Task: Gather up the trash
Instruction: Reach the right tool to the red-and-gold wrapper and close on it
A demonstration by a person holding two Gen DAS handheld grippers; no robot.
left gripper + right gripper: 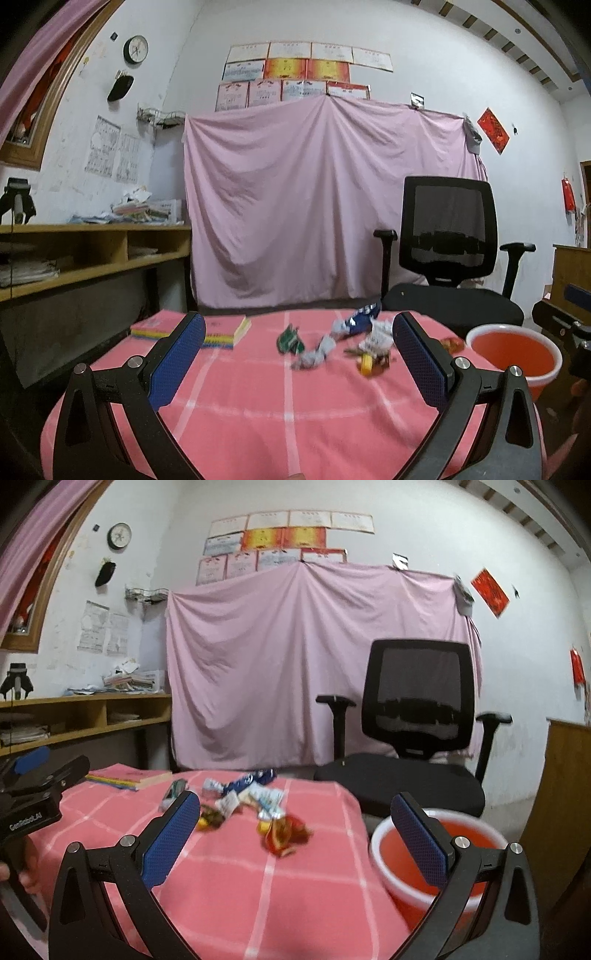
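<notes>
A: Wrappers (255, 805) lie scattered on the pink checked tablecloth (236, 886), toward its far side, with a red bucket (436, 853) just beside the table's right edge.

B: How will they handle?

A: Light, thin and crinkly, I'd judge; likely slippery foil. Pinch a crumpled fold, not a flat face. The red-and-yellow wrapper (284, 834) nearest the bucket looks easiest.

B: Grippers?

A: The right gripper (295, 834) is spread wide and empty, hovering short of the pile. The left gripper (299, 354) is likewise wide, holding nothing.

B: Any writing?

A: "GenRobot.AI" on the left gripper's body in the right wrist view. Wrapper print is too blurred; books (221, 332) unreadable.
</notes>
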